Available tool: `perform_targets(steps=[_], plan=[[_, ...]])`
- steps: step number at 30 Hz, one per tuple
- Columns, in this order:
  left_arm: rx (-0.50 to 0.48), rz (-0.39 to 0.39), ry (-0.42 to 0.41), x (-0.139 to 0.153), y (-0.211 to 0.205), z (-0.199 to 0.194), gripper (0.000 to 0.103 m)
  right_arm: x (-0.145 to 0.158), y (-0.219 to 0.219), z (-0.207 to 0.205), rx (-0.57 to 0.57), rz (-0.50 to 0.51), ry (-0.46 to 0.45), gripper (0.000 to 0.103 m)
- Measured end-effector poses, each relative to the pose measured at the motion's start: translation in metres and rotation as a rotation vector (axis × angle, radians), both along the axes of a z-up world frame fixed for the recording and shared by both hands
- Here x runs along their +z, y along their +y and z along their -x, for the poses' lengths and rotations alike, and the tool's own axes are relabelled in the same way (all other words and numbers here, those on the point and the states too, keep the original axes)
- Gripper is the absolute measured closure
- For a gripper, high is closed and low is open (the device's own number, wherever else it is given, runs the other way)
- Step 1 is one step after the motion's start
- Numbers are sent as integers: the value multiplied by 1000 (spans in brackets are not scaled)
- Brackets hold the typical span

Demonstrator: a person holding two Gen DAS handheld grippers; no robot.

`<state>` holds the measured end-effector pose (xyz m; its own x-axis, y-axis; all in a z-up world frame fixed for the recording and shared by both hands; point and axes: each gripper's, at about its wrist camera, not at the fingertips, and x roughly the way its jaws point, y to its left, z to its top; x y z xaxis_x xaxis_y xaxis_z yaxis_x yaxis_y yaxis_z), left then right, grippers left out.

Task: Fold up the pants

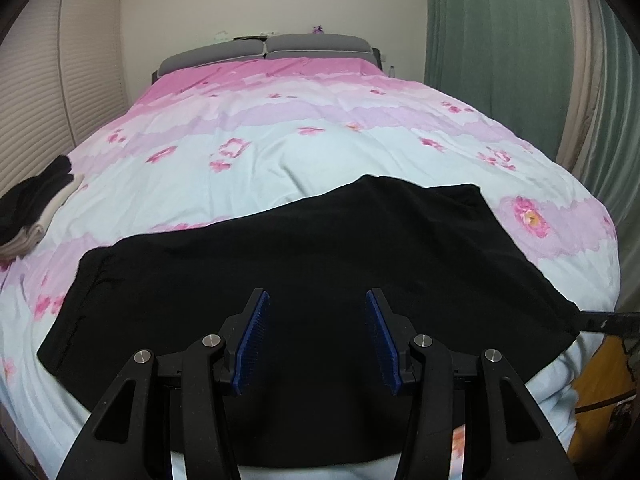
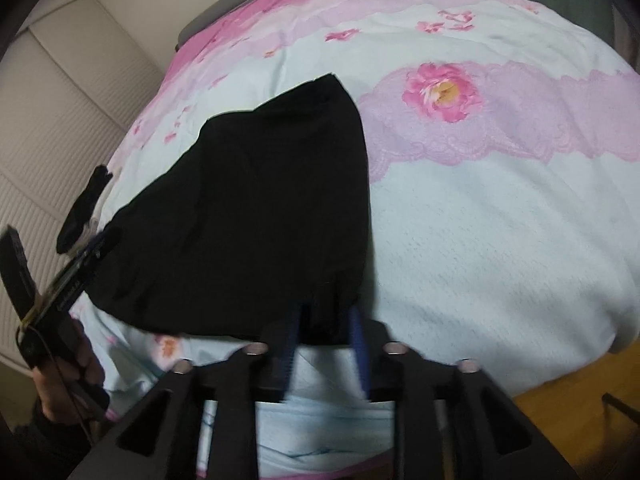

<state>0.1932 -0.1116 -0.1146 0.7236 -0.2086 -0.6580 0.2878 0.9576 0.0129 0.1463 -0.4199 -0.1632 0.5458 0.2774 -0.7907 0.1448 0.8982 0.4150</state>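
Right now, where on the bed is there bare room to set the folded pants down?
Free: quilt between the black pants and the grey pillows; also right of the pants around the big pink flower. Crowded: the left edge, with a clothes pile.

We see the black pants lying folded on the pink-flowered bedcover. Our right gripper stands at their near edge, its blue pads apart with the hem between them. At far left, a hand holds the left gripper.
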Motion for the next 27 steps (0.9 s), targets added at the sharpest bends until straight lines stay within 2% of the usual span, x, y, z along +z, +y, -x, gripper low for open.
perform_targets(steps=[1, 6, 10, 12, 13, 14, 19, 22, 24, 25, 27], plan=[[8, -2, 0, 0, 5, 1, 51, 2, -1, 3, -22, -3, -7, 64], [27, 10, 4, 1, 26, 6, 49, 16, -4, 18, -120, -24, -33, 64], [-26, 7, 1, 5, 28, 2, 49, 27, 14, 32, -204, -29, -56, 64], [-105, 12, 17, 7, 24, -6, 41, 29, 27, 39, -254, -41, -62, 63], [-156, 9, 22, 8, 19, -11, 40, 29, 32, 42, -282, -64, -68, 59], [-220, -3, 27, 9, 12, -18, 40, 27, 35, 46, -312, -88, -76, 56], [-525, -102, 35, 20, -33, -69, 40, 17, 39, 60, -486, -195, -121, 55], [-716, -122, 74, 28, -76, -110, 40, 13, 39, 67, -618, -214, -158, 52], [-827, -120, 117, 29, -102, -129, 40, 7, 40, 71, -747, -216, -190, 50], [-872, -141, 131, 28, -118, -140, 40, 4, 42, 72, -800, -213, -203, 46], [-938, -195, 152, 24, -149, -158, 41, -4, 48, 65, -848, -216, -198, 45]])
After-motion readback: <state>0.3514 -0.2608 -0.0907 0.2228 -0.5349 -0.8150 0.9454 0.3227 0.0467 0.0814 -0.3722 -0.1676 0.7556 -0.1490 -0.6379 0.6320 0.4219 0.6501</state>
